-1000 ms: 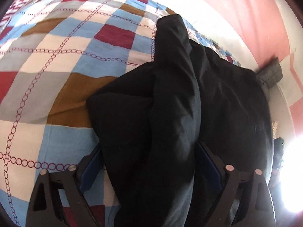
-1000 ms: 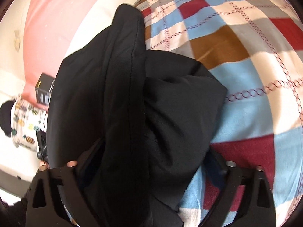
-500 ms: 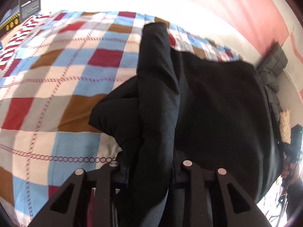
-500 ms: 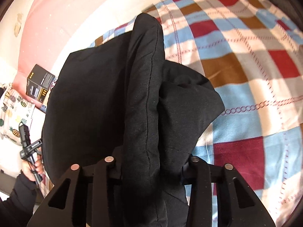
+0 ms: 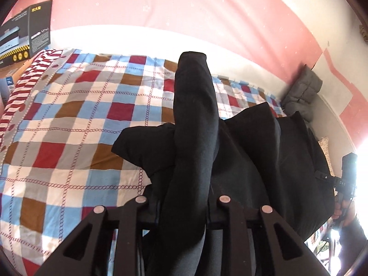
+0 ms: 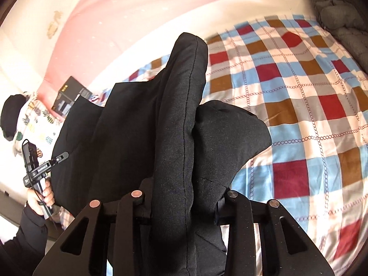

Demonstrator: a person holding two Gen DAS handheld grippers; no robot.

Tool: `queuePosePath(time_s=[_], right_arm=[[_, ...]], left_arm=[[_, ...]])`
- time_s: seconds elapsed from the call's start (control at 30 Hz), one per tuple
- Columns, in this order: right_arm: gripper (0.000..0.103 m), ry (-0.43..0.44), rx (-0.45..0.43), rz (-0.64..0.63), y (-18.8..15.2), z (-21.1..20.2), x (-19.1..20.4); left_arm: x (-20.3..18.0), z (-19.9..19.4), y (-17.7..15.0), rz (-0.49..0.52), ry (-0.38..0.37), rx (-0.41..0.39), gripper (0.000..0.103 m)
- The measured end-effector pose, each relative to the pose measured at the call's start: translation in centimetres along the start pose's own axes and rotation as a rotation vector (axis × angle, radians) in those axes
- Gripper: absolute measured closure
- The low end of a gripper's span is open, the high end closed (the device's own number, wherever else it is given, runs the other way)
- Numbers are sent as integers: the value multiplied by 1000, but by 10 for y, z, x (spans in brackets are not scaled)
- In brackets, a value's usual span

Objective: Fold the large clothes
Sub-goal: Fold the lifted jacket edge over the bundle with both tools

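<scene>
The big black cloth garment (image 5: 264,161) hangs between two claws above the bed with the checked red, blue, brown and white cover (image 5: 69,138). The left claw (image 5: 184,204) is pinching a thick fold of the black cloth, and its jaws have just been closing on it. The right claw (image 6: 184,197) pinches another fold the same way, and its jaws have just been closing too.

In each view a long roll of cloth runs straight out ahead of the claw, away from the person. The rest of the garment sags down and sideways toward the other claw. So the long way of the garment seems to run from one claw to the other, and each claw holds one end. Neither is nearer. I cannot tell if the low part touches the bed.

To fold it, I think both claws must move together over the bed and lay it down.

I count one garment, two claws, one bed, one black box (image 5: 30,32) and one grey padded thing (image 5: 303,92) by the pink wall (image 5: 184,11).
</scene>
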State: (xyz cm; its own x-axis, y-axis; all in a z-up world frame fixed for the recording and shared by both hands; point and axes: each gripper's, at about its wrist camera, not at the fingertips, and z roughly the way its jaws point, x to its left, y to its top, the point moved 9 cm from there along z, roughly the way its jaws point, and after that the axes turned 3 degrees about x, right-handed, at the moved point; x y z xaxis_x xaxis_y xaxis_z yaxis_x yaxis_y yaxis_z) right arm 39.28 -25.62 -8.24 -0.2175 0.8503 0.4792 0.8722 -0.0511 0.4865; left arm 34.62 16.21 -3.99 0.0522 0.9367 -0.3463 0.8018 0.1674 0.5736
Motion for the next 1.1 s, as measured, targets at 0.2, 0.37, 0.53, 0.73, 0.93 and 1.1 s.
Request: queuePosePath(time_s=[0.2,0.37,0.53,0.73,0.93,1.1], right_arm=[[69,51,-12,-28,0,-8,45],[69,92,-13,-47,9,13,88],[69,131,3,-57,17,55,128],[68,162,35,-61,14,108,163],[65,139,116,-7,-5,177,149],[47,90,178,116,-35,214,101]], left_arm=[[22,-46,4,-17,37,-43,76],[62,-76,14,-31,89,-81,76],[118,-86,29,-55,148,-101,76],[180,-76,38,-104,167,-130,76],[244,-23,14,-187,170,-99,75],[295,17,-26,-323,169,-62,67]])
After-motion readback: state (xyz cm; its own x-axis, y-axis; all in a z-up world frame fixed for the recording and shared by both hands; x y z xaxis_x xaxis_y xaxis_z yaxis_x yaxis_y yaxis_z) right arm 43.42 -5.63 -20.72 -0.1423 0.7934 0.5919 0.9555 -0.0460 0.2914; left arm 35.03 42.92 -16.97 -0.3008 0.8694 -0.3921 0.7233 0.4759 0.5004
